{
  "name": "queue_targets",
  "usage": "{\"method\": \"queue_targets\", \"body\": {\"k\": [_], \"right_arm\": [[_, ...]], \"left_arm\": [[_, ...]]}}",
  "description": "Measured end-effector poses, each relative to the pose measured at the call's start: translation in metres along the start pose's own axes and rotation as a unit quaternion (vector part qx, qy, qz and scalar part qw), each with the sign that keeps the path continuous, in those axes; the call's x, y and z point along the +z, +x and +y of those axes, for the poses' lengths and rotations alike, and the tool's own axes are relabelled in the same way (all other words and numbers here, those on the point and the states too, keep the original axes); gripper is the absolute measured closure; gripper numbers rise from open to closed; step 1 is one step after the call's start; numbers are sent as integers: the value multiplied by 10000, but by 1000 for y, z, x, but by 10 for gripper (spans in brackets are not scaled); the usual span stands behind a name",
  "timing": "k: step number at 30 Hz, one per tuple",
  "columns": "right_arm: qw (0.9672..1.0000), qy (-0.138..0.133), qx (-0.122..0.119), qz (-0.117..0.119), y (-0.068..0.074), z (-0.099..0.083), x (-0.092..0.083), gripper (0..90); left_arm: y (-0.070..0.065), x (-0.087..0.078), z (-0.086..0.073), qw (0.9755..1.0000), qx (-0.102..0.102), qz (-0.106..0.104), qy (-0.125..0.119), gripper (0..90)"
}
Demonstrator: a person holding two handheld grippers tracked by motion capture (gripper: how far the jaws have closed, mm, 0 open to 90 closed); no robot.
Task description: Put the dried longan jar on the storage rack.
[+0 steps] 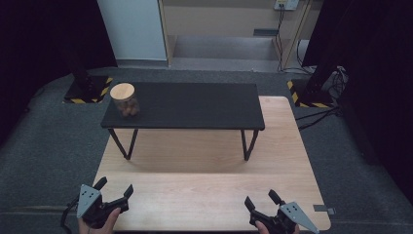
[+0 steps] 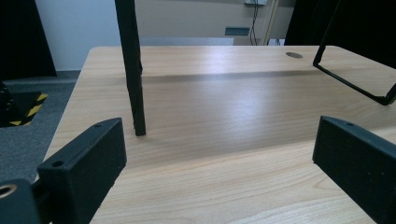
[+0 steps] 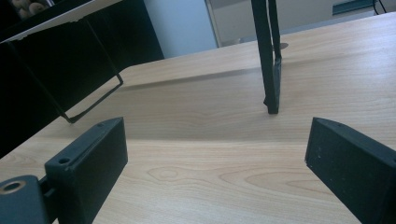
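The left tongs (image 1: 115, 187) sit at the near left corner of the counter (image 1: 204, 195), held in a hand (image 1: 100, 222) that comes in from the bottom edge of the high view, with the grey three-cornered plate on top. Their jaws stand wide apart with nothing between them; in the left gripper view the light wood grain shows bare in the gap. The right tongs (image 1: 262, 200) rest near the near right corner, well apart from the left ones, and their jaws are likewise spread with only bare wood between them.

Ahead of both pairs stands a low black shelf (image 1: 195, 105) on thin black metal legs, set across the far half of the counter. In the left gripper view one leg (image 2: 133, 70) comes down to the wood just beyond the left jaw, and a looped leg frame (image 2: 348, 81) shows off to the right. In the right gripper view another leg (image 3: 270, 60) meets the wood between and beyond the jaws.

On the left end of the shelf top stands a clear jar (image 1: 125, 101) with a round wooden lid, upright, holding small brownish pieces that are too small to identify. The counter stands on grey carpet (image 1: 58, 136).
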State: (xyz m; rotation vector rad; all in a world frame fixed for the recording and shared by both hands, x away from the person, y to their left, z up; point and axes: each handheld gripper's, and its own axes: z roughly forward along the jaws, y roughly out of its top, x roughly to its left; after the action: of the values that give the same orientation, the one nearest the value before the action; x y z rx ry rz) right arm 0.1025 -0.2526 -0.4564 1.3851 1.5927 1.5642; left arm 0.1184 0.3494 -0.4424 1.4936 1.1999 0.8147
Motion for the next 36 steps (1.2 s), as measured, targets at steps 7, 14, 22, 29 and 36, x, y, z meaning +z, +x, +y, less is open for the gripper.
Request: {"method": "queue_targets", "body": {"k": [7, 14, 22, 29, 36], "right_arm": [[10000, 2, 5, -19, -1, 0, -1, 59], [10000, 5, 13, -25, -2, -1, -1, 59], [10000, 16, 22, -26, -3, -1, 0, 59], [10000, 17, 26, -34, -4, -2, 0, 59], [10000, 21, 66, -24, -6, -2, 0, 59]], "left_arm": [[0, 0, -1, 10000, -13, 3, 23, 14], [0, 1, -1, 10000, -26, 26, 41, 15], [0, 2, -1, 10000, -35, 37, 70, 16], [0, 4, -1, 9999, -31, 51, 90, 16], [1, 5, -2, 9999, -58, 87, 94, 16]]}}
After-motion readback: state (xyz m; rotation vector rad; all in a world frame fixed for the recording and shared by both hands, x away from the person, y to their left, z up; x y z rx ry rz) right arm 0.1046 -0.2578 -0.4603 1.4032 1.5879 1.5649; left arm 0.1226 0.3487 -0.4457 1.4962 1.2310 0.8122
